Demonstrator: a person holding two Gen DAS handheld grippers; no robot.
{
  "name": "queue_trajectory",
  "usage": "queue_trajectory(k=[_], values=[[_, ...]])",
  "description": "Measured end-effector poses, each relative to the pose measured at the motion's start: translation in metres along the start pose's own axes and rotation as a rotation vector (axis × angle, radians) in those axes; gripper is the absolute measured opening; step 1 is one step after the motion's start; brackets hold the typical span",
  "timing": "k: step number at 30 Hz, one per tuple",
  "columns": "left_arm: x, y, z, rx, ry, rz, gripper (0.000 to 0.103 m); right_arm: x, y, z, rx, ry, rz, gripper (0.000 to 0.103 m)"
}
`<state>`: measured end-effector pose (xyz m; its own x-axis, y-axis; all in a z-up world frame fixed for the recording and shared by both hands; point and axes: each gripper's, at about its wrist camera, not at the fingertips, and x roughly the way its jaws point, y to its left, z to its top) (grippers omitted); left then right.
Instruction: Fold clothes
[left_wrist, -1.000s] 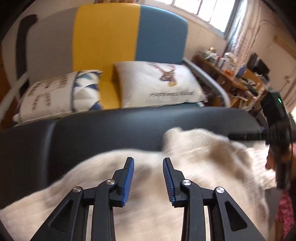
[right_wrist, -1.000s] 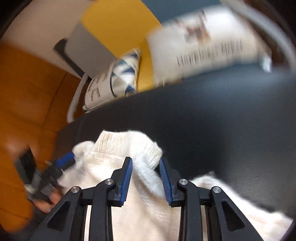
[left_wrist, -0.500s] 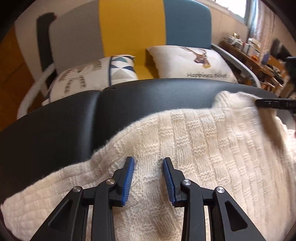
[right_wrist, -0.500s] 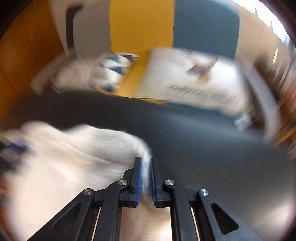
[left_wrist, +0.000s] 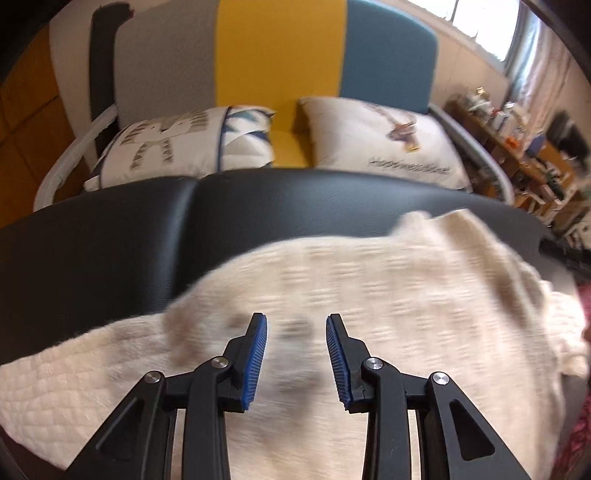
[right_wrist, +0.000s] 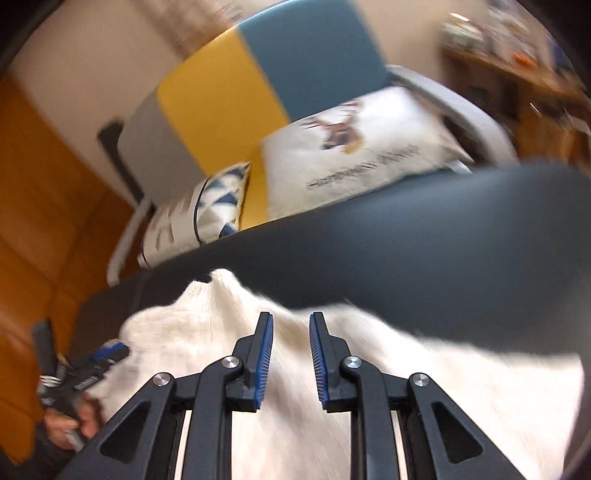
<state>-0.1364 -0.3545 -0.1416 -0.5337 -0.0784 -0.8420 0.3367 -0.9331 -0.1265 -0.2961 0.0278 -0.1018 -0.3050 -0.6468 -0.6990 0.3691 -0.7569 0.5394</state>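
A cream knitted sweater (left_wrist: 388, 295) lies spread on a black padded surface (left_wrist: 258, 206). My left gripper (left_wrist: 296, 317) hovers over its near part, jaws apart, nothing pinched. In the right wrist view the sweater (right_wrist: 406, 387) fills the bottom, its ribbed edge pointing to the far left. My right gripper (right_wrist: 291, 314) is above it with its jaws opening and no cloth pressed between the pads. The left gripper (right_wrist: 92, 362) shows at the lower left, held by a hand (right_wrist: 85, 410). A dark part of the right gripper (left_wrist: 565, 254) shows at the right edge of the left wrist view.
Behind the padded surface stands a sofa with a grey, yellow and blue back (left_wrist: 277, 55) and two printed pillows (left_wrist: 184, 147) (left_wrist: 388, 140). A cluttered wooden shelf (left_wrist: 524, 147) is at the right, and orange wood panelling (right_wrist: 37, 221) at the left.
The right gripper was shut on the sweater's edge half a second ago; now its jaws stand apart and it has lifted and swung. The left gripper shifted a little over the sweater.
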Motion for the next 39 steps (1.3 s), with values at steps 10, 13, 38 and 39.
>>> queue_trajectory(k=[10,13,38,39], values=[[-0.009,-0.103,-0.047,0.138,0.054,-0.170,0.035,-0.169,-0.181,-0.158,0.674,-0.199,0.126,0.030],[-0.009,-0.122,-0.066,0.158,0.076,-0.173,0.035,-0.172,-0.201,-0.199,0.790,-0.245,0.187,0.032],[0.007,-0.229,-0.069,0.308,0.048,-0.204,0.039,-0.111,-0.195,-0.190,0.693,-0.183,0.052,0.029],[0.015,-0.231,-0.069,0.312,0.068,-0.184,0.039,-0.112,-0.194,-0.188,0.672,-0.173,0.041,0.029]])
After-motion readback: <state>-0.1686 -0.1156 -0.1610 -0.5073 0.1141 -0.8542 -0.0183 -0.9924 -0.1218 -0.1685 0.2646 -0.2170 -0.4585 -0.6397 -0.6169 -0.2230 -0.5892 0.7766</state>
